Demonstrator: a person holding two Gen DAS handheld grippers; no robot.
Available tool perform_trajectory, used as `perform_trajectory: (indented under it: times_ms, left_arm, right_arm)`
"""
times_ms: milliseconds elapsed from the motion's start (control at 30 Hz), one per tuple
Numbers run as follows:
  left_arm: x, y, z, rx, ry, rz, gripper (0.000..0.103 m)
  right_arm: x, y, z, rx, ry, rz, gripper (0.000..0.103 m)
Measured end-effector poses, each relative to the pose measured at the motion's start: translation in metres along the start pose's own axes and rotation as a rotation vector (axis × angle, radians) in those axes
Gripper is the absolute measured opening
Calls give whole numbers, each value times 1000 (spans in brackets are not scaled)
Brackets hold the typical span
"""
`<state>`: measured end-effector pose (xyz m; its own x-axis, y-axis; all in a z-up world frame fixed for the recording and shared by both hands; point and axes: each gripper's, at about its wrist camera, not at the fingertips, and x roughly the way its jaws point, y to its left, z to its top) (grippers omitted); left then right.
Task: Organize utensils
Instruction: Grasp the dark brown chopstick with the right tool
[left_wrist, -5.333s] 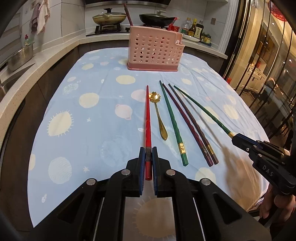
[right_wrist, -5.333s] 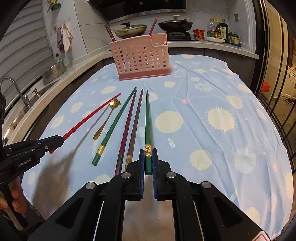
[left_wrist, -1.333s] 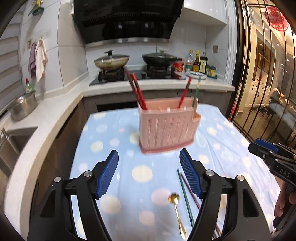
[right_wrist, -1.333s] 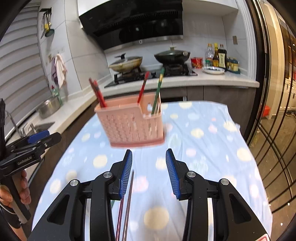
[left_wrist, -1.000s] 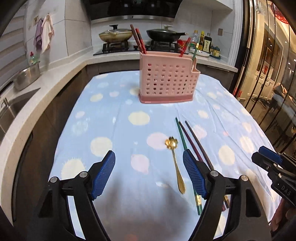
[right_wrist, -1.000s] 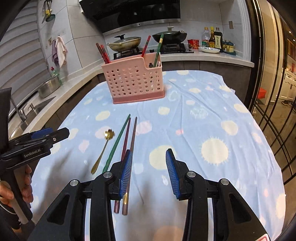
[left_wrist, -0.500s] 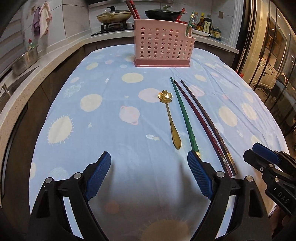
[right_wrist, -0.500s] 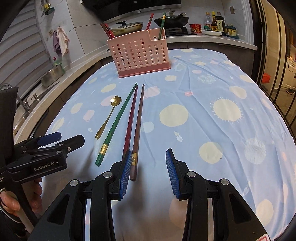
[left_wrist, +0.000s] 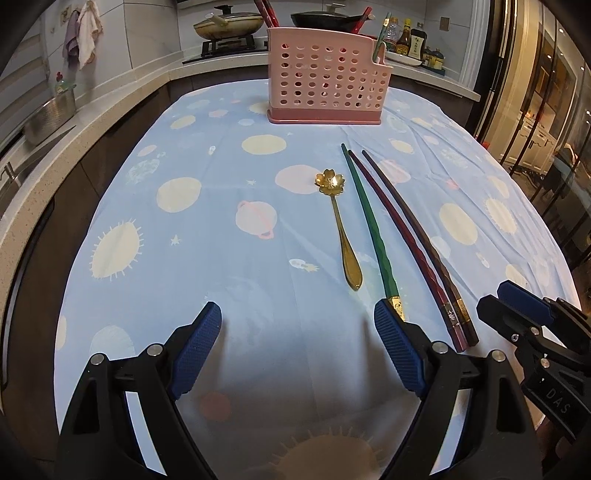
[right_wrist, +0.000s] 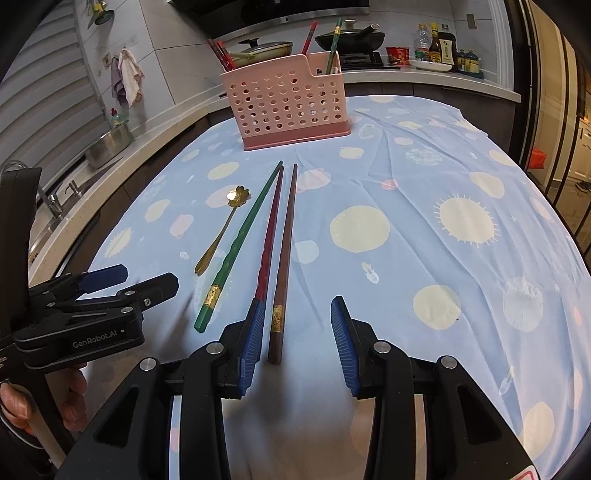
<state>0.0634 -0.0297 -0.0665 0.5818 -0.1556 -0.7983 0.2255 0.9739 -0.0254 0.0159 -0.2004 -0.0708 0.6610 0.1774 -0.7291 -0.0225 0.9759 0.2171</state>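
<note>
Three chopsticks, green, red and brown, lie beside a gold spoon on the desk, before the pink holder. Right tool spreads released around the brown one's end; left tool gapes wide, empty.

Two maker's marks on my grippers, nothing else legible.

From my right wrist camera I read "GenRobot.AI" in pale letters on the black body of the left gripper. From my left wrist camera I read "DAS" on the black body of the right gripper, where the casing runs out of frame at the lower right. The sauce bottles on the back counter carry labels, but I cannot make out their characters.
</note>
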Motion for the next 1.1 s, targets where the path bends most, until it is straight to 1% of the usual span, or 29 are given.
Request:
perform_trajectory:
  times_ms: [300,433,600,667,733,900,1033,1100]
  left_arm:
    - [6,7,-1,-21,21,3,81]
    - [7,8,0,-26,21,3,86]
    - [10,9,2,-35,31,-14,86]
    - [13,11,3,-45,42,-26,86]
    - [13,10,3,-46,44,-31,86]
    - [16,7,5,-34,43,-23,86]
    - [17,3,6,-14,41,-1,87]
    - [18,1,7,-10,40,-1,87]
  right_arm:
    - [11,6,2,-22,16,-2,37]
    - [17,7,1,-28,33,3,36]
    - [21,6,0,-28,36,-2,34]
    - [22,5,-1,-33,34,-18,31]
    - [24,3,-3,-40,41,-31,23]
    - [22,0,-4,-51,34,-41,18]
    - [20,-2,-5,-72,21,-76,8]
    - [18,-7,-5,-63,17,-83,7]
